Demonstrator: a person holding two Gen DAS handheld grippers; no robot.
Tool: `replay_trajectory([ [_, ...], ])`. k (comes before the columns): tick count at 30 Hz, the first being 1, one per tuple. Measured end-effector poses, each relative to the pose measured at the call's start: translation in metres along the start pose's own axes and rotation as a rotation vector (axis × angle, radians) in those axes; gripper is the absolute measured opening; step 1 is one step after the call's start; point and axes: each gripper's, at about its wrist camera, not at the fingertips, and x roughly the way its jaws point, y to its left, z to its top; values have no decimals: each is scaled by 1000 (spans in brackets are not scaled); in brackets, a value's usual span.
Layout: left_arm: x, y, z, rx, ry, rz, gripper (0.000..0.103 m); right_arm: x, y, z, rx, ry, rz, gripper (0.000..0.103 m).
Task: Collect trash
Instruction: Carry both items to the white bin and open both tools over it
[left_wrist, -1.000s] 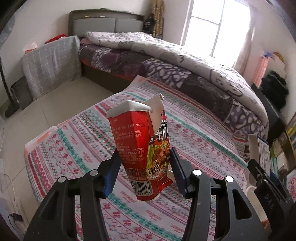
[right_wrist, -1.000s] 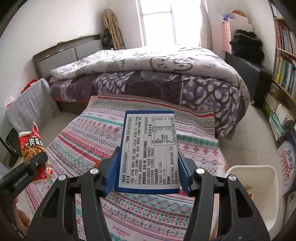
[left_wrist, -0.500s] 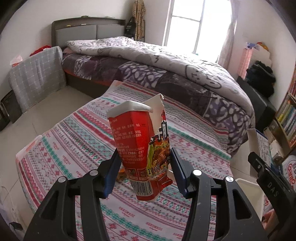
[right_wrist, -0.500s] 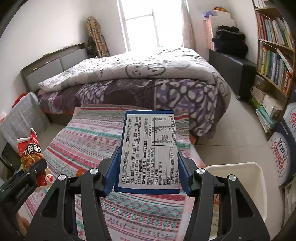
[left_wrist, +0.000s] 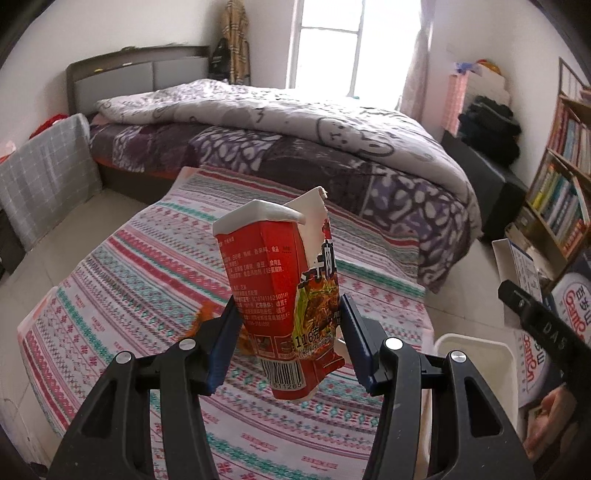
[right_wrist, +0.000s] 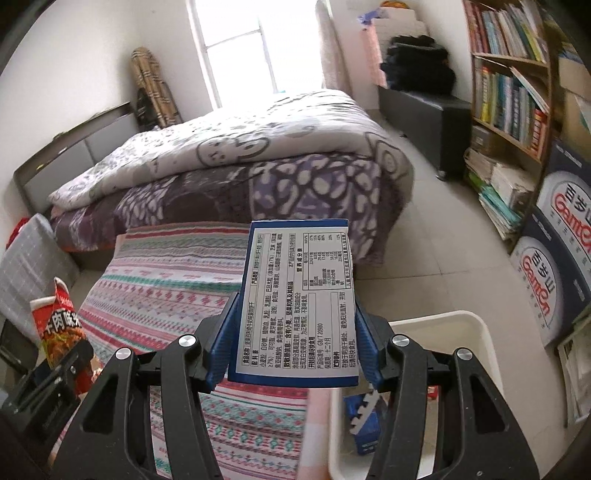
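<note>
Beside the bed, a patterned cloth covers the table.

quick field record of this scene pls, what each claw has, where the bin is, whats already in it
left claw: shut on torn red noodle packet, held upright above the patterned tablecloth
right claw: shut on blue and white box, label panel facing the camera
bin: white plastic bin on the floor at the table's right edge
bin contents: a blue box, a red scrap; the rest is hidden
background: bed, bookshelf

left claw clamped, right claw clamped, both raised
</note>
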Motion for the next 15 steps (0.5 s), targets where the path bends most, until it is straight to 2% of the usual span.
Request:
replay_trajectory([
  [15,-1,-68,-11,98,13,-89,53,-12,-89,9,163,16,-103,55],
])
